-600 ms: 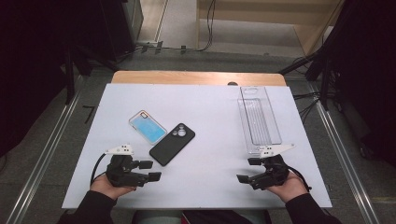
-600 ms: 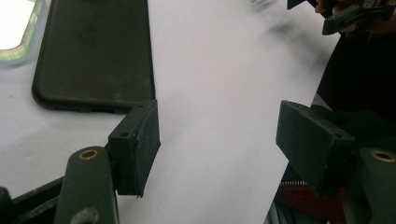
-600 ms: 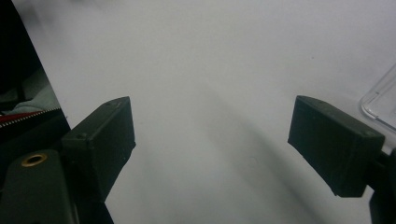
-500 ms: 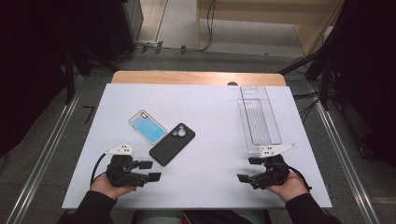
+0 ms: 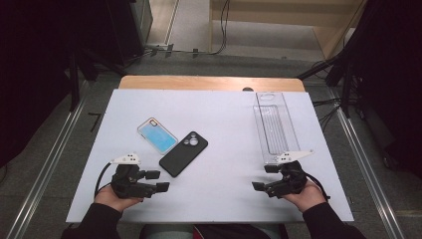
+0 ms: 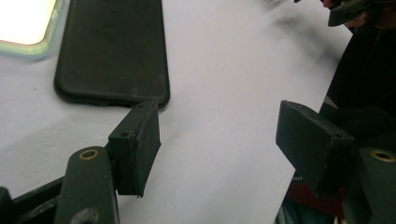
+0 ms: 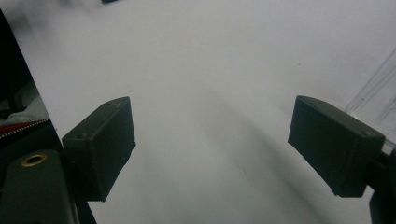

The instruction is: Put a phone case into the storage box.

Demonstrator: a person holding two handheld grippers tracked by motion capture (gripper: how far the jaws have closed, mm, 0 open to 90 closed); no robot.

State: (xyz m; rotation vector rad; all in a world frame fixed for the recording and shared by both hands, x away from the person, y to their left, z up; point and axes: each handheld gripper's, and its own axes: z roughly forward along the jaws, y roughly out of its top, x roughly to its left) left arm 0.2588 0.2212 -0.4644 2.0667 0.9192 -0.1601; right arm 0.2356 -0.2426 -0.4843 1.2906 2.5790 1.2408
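Black phone case [image 5: 183,154] — blue phone case [image 5: 157,134]

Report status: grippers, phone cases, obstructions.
Left gripper open, empty, beside black phone case. Right gripper open, empty, below clear tray. Blue case untouched. Nothing in the way.

White table [image 5: 224,114], black phone case [image 5: 183,154], blue-backed clear case [image 5: 157,134], clear tray [image 5: 275,127] lying apart

Bare table [image 5: 229,149] between cases [image 5: 183,153] — tray [image 5: 274,127]
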